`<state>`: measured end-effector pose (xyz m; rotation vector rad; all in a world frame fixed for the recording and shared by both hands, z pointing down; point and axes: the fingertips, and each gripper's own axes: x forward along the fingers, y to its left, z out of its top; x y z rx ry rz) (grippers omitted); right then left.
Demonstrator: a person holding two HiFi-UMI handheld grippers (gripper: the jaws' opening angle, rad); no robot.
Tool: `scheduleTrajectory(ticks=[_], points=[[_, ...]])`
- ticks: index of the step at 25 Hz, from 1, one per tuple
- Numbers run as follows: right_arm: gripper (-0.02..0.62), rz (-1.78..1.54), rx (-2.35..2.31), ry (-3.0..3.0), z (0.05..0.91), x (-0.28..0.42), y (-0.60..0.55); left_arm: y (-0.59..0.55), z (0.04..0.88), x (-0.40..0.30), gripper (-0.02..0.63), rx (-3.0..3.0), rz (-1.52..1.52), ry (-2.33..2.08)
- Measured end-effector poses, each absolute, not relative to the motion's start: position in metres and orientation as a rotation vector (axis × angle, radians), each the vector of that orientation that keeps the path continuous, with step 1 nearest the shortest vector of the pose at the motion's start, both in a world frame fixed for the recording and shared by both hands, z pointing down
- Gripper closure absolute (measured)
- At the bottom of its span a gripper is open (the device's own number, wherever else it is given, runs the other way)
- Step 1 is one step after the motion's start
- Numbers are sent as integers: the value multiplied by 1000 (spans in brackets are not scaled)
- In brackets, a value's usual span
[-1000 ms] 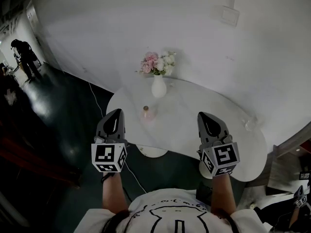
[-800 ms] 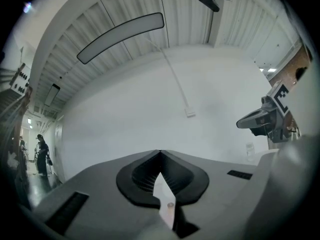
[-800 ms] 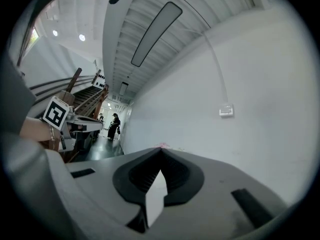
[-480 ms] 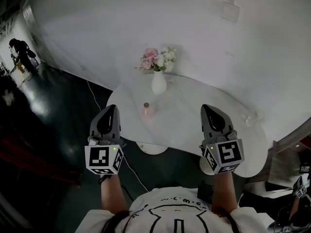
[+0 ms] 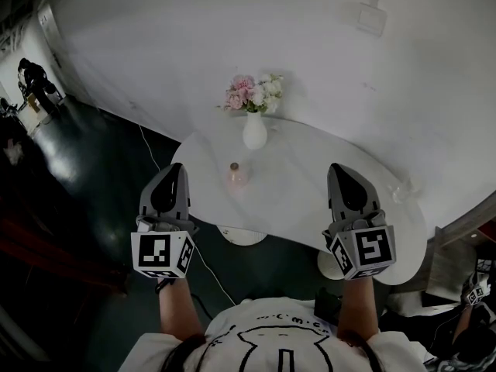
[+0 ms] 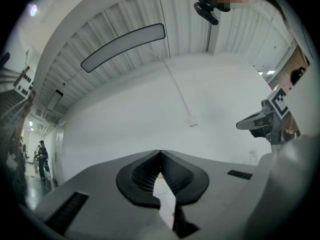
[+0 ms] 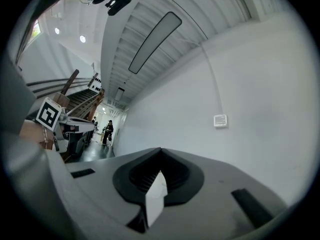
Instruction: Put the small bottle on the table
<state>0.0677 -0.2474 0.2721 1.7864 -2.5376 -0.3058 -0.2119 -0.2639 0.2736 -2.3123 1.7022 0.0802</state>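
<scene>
The person wears a white T-shirt [image 5: 283, 333] with a black line drawing on the chest, and the forearms below it are bare. The left gripper [image 5: 176, 167] and right gripper [image 5: 338, 167] look alike: smooth grey shells that taper to a point, each with a cube at the rear, the left cube [image 5: 163, 254] and the right cube [image 5: 364, 250], faced with black-and-white square markers. Seen from behind, the grey fingers [image 6: 95, 194] carry black ridged pads in a rounded, leaf-shaped hollow, with narrow black slots further out.
</scene>
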Motion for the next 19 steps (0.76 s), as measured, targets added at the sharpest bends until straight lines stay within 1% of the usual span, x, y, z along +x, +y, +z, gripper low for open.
scheduleTrajectory(ticks=[19], points=[[601, -297, 1760, -2546, 272, 64, -250, -266, 269, -210, 601, -2280, 26, 1684]])
